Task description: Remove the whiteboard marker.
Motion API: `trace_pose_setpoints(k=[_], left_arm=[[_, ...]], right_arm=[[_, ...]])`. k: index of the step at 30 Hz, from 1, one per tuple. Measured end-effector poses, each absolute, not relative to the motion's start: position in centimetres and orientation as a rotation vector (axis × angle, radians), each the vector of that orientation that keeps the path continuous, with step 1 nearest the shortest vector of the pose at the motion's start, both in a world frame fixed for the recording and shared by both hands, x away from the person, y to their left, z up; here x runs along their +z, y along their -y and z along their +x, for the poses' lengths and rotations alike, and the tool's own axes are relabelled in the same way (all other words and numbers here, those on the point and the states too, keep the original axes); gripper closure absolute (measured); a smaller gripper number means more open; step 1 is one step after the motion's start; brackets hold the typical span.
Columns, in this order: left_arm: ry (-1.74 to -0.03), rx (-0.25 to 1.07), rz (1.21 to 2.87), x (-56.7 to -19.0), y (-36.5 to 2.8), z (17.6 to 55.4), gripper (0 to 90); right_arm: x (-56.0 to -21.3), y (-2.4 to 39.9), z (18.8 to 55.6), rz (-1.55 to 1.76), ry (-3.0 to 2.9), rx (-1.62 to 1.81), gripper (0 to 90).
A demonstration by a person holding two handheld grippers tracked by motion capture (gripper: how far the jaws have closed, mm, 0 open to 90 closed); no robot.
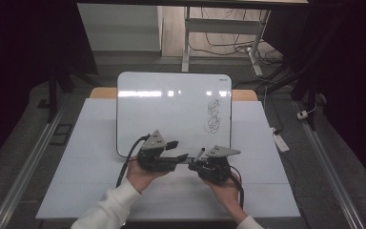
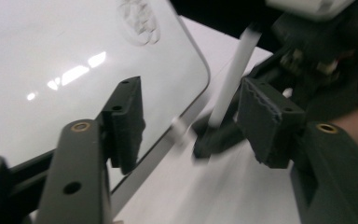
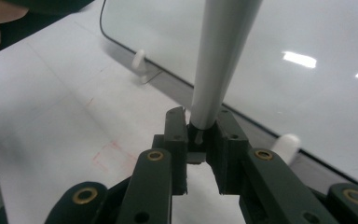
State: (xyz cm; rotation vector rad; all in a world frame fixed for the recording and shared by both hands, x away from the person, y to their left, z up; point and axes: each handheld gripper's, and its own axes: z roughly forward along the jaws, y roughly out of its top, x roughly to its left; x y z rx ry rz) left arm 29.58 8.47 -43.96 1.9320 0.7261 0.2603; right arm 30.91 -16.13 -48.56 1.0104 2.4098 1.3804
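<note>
A whiteboard point(image 1: 171, 109) stands tilted on the white table point(image 1: 90, 167), with black scribbles point(image 1: 214, 117) near its right edge. My right gripper point(image 1: 194, 164) is shut on a grey-white marker point(image 1: 199, 155) just in front of the board's lower edge. In the right gripper view the jaws point(image 3: 199, 135) clamp the marker point(image 3: 219, 60) at its base, and it points up toward the whiteboard point(image 3: 284, 37). My left gripper point(image 1: 178, 149) is open close beside it. In the left gripper view the marker point(image 2: 235, 74) stands beyond its spread jaws point(image 2: 198, 121), untouched by the pads.
White feet point(image 3: 140, 58) prop the whiteboard's lower edge. Behind the table stand a desk frame point(image 1: 187, 43) and loose cables. A power strip point(image 1: 281, 141) lies on the floor at the right. Metal rails run along both sides of the table.
</note>
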Motion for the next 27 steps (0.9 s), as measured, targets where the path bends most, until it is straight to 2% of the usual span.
trace_pose_setpoints(k=[12,27], left_arm=[[-0.894,0.247,1.975,-46.9,-17.4,25.8,32.5],[-1.046,0.272,2.016,-50.6,-22.9,24.4,27.2]], right_arm=[[-46.9,18.5,31.3,0.964,-2.291,1.444,77.6],[-45.2,21.1,31.5,0.861,-2.173,1.508,77.5]])
